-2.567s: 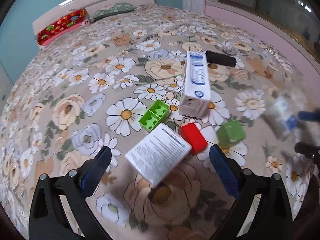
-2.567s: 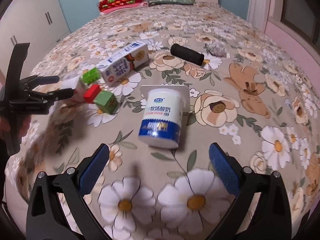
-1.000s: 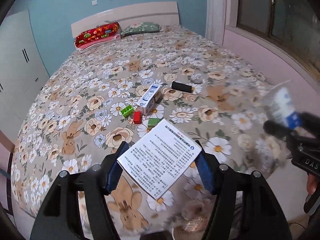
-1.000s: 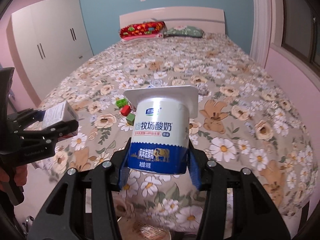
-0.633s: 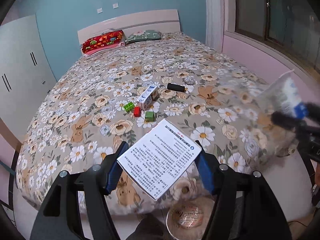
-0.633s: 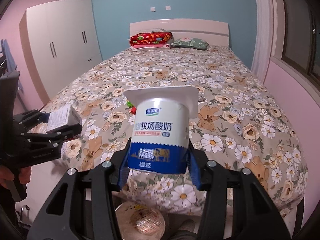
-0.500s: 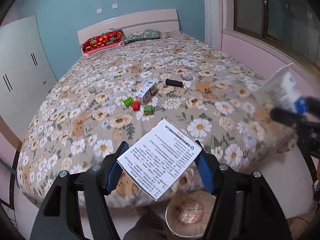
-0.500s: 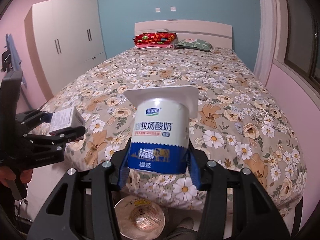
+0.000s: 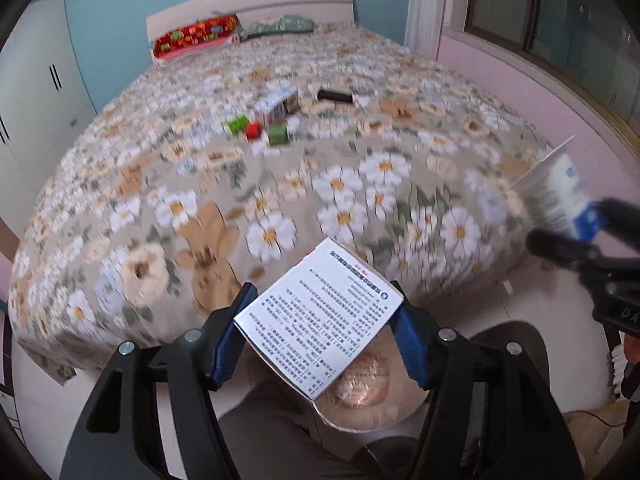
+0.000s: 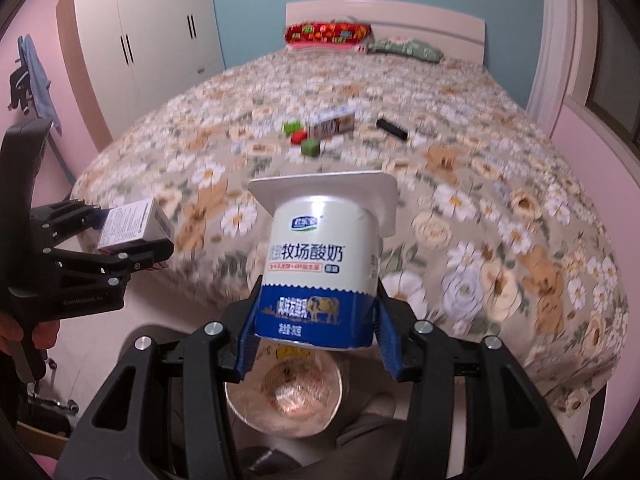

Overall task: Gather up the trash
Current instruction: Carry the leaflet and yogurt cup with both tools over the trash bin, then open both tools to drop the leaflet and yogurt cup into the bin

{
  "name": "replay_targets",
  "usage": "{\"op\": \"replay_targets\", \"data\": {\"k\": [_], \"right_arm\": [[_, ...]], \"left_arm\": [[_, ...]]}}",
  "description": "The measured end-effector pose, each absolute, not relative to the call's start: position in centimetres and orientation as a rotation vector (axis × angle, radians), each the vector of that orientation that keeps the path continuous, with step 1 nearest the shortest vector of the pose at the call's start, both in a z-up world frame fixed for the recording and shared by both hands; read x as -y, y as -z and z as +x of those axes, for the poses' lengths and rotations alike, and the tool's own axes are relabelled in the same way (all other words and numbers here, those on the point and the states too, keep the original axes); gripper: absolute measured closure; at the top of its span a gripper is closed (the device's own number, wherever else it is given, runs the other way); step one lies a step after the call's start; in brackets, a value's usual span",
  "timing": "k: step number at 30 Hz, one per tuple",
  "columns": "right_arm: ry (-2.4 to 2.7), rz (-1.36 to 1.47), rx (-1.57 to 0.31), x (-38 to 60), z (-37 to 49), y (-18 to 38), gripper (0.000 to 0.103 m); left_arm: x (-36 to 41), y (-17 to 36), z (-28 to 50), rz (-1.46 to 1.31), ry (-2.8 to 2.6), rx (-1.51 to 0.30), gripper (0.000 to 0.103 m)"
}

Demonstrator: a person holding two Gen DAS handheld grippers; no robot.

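Observation:
My left gripper (image 9: pixel 320 334) is shut on a white printed carton (image 9: pixel 316 320), held tilted over a round lined bin (image 9: pixel 364 400) on the floor at the foot of the bed. My right gripper (image 10: pixel 318 332) is shut on a white-and-blue yogurt cup (image 10: pixel 320 264), upside down with its square rim pointing away, above the same bin (image 10: pixel 284 396). In the right wrist view the left gripper with its carton (image 10: pixel 136 226) shows at the left. In the left wrist view the yogurt cup (image 9: pixel 560 196) appears blurred at the right.
On the flowered bed (image 9: pixel 200 208) lie a milk carton (image 9: pixel 280 106), a black cylinder (image 9: pixel 335 97), and green and red blocks (image 9: pixel 256 130). White wardrobes (image 10: pixel 148 40) stand left. A pink wall with a window (image 9: pixel 560 40) runs along the right. A person's trouser leg (image 9: pixel 280 432) is below.
Both grippers have drawn back from the bed and sunk toward the floor, each still holding its item. The bin has come further into view under them.

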State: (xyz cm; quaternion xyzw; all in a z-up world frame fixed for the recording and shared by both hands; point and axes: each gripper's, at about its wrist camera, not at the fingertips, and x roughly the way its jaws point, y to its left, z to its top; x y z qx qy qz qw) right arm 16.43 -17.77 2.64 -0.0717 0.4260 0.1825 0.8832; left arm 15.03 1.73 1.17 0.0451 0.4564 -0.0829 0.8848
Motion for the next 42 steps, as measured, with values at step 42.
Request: {"op": "replay_targets", "data": {"k": [42], "right_arm": [[-0.364,-0.123,-1.693,14.9,17.1,34.3,0.053]], "left_arm": [[1.6,32.6,17.4,-0.006,0.226,-1.603,0.036]]}}
